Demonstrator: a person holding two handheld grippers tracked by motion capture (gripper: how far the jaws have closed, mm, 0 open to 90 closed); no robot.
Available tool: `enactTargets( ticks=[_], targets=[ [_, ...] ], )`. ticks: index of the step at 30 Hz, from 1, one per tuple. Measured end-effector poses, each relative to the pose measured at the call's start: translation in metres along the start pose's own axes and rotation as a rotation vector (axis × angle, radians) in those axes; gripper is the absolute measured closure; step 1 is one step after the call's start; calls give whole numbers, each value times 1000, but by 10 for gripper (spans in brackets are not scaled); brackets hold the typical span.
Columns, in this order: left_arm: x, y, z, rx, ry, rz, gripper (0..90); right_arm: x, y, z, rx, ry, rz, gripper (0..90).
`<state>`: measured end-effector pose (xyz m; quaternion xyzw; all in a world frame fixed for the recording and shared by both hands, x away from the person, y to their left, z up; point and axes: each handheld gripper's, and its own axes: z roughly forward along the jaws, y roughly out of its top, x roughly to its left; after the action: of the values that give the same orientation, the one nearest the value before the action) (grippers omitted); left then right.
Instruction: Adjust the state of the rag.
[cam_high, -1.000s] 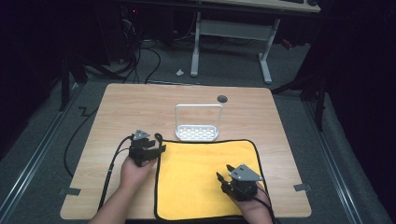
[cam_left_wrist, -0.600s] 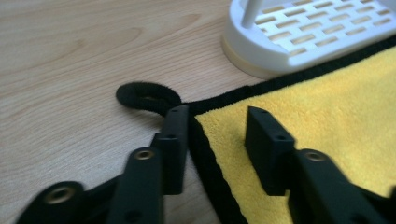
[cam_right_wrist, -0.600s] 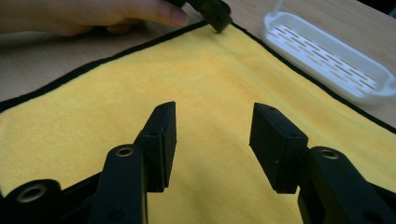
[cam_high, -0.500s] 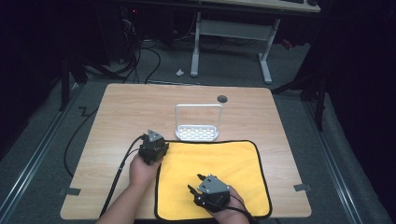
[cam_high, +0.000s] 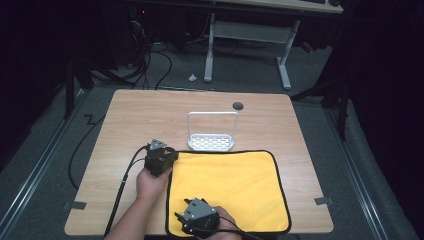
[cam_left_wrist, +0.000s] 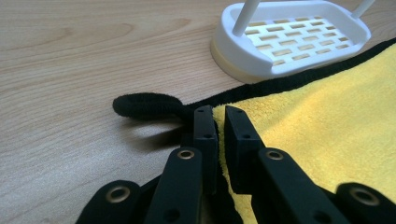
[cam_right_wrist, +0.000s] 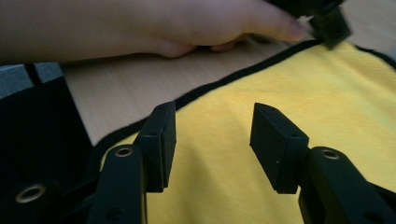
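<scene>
Already the left gripper (cam_high: 167, 158) had its jaws pinched onto the far left corner of the yellow cloth (cam_high: 227, 190); they had just been closing, and in the left gripper view the left gripper (cam_left_wrist: 219, 122) showed its two black jaws nearly together with the cloth's black-bound edge caught between them. A small black loop (cam_left_wrist: 147, 105) of that binding stuck out past the jaws onto the bare wood. The cloth lay flat on the near half of the wooden table (cam_high: 135, 115), its black border running all around it. Just beyond its far edge stood a white soap dish (cam_high: 211, 141) with a slotted floor and a tall wire handle, and its base met the cloth's border.

The right gripper (cam_high: 184, 225) sat over the near left part of the cloth, close to the table's front edge. In its own view the right gripper (cam_right_wrist: 212, 140) had its jaws standing well apart above the yellow fabric, nothing between them. Farther off in that view lay the person's left hand (cam_right_wrist: 187, 23) on the wood beside the cloth's border.
</scene>
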<state>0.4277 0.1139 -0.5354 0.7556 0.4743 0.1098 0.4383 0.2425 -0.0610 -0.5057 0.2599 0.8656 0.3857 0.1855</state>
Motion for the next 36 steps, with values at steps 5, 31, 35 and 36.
enactTargets(
  ticks=[5,31,35,36],
  targets=[
    [1,-1,-1,-4,-16,3,835,9,4,22,30,48,6,509],
    [6,-2,-5,-34,-39,-45,836,0,13,48,76,9,-7,830],
    [6,-2,-6,-49,-57,-48,837,3,17,37,24,-16,0,831],
    [6,-2,-7,-58,-64,-43,837,3,18,35,6,-19,-3,831]
  ],
)
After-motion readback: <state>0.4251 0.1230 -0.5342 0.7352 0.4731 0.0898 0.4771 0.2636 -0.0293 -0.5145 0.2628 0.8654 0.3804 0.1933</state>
